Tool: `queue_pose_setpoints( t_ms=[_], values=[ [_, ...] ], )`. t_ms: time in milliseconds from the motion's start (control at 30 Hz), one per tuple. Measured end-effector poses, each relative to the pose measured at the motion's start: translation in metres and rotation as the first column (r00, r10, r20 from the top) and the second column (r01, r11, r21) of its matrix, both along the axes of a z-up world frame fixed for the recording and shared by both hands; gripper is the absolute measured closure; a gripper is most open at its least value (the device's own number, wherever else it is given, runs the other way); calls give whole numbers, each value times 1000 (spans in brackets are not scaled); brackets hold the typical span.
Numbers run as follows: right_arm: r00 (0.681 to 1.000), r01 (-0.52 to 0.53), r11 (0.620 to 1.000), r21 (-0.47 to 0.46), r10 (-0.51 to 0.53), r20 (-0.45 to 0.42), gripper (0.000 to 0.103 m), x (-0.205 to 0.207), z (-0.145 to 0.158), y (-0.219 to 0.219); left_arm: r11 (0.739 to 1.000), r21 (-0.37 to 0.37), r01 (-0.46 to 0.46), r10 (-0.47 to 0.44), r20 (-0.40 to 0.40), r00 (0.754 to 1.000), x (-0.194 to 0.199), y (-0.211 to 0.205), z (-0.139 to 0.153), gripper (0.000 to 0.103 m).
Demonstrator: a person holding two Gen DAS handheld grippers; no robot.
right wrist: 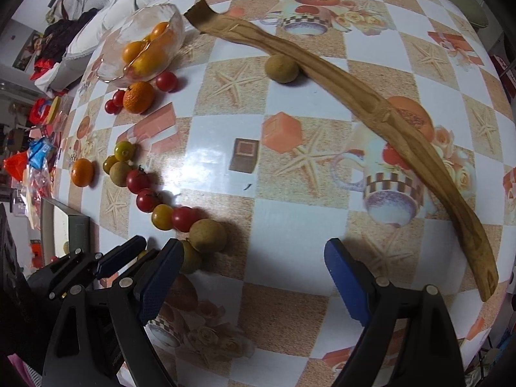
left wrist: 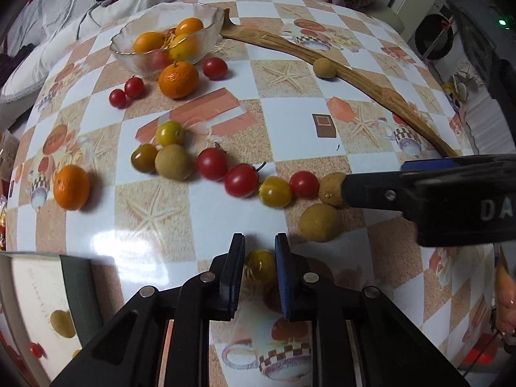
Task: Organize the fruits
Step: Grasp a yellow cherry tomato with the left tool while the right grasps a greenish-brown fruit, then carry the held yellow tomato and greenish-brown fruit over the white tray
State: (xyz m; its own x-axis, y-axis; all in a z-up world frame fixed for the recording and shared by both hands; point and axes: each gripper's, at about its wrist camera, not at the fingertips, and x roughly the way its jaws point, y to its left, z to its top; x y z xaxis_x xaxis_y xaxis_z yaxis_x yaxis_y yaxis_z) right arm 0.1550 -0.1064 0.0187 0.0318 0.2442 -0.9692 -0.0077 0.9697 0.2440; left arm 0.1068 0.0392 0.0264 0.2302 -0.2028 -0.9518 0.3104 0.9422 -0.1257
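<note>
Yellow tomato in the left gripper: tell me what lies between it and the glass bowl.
The left gripper is shut on the yellow tomato. Between it and the glass bowl lie a curved row of fruit and, against the bowl's near side, an orange. Carried above them, nothing visible blocks it.

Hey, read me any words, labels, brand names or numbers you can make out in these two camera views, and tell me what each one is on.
"DA": white raised letters on the black body of the right gripper, cut off by the picture's edge, so the word is incomplete.
Orange medallions printed on the tablecloth: possible lettering, too blurred to read.
Bright packets beside the table: too small to read.
Nothing else legible in either view.
</note>
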Motion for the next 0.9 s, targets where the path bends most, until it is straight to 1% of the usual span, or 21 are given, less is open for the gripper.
queue_pose_setpoints(
  t_ms=[33, 100, 167, 200, 267, 300, 333, 367, 433, 500, 567, 633, 700, 900],
  values=[
    [1000, -7, 1000, 0, 7, 0, 13, 0, -1, 3, 1000, -4, 0, 0, -2, 1000, -2, 2, 1, 82],
    [1000, -25, 1000, 5, 25, 0, 20, 1, -4, 12, 1000, -15, -4, 3, -7, 1000, -4, 5, 2, 82],
    [999, -42, 999, 2, 42, -2, 30, 1, -6, 19, 1000, -24, -10, 9, -11, 1000, -5, 9, 2, 82],
    [998, -54, 999, -8, 54, 10, 31, 1, -5, 24, 1000, -27, -13, 13, -12, 1000, -5, 9, 2, 82],
    [997, -73, 997, -18, 73, 17, 44, 1, -5, 30, 999, -30, -17, 16, -13, 1000, -4, 9, 1, 82],
    [997, -79, 997, -16, 80, 17, 49, 0, -5, 32, 999, -29, -14, 14, -13, 1000, -4, 9, 1, 82],
    [996, -85, 996, -10, 85, 14, 60, 0, -5, 34, 1000, -29, -13, 13, -13, 1000, -4, 9, 1, 82],
    [996, -92, 996, -4, 92, 6, 75, 0, -6, 36, 1000, -28, -12, 12, -12, 1000, -4, 9, 1, 82],
    [995, -100, 995, -5, 101, 4, 75, -3, -5, 38, 1000, -26, -10, 10, -10, 1000, -4, 8, 1, 82],
    [997, -78, 997, -6, 78, 9, 75, -6, -4, 33, 999, -30, -11, 11, -13, 1000, -2, 9, 1, 82],
    [999, -43, 999, 13, 43, 9, 75, -11, -2, 23, 998, -54, -24, 22, -25, 999, -2, 13, 1, 82],
    [1000, -28, 999, 16, 28, 11, 75, -16, 0, 16, 995, -88, -48, 44, -46, 998, -2, 21, 1, 82],
    [1000, -16, 1000, 14, 16, 10, 75, -21, 0, 10, 992, -104, -64, 59, -53, 997, -4, 26, 1, 82],
    [1000, 17, 1000, 21, -16, -5, 75, -33, -2, -3, 997, -69, -43, 40, -41, 998, -7, 17, 1, 82]
  ],
)
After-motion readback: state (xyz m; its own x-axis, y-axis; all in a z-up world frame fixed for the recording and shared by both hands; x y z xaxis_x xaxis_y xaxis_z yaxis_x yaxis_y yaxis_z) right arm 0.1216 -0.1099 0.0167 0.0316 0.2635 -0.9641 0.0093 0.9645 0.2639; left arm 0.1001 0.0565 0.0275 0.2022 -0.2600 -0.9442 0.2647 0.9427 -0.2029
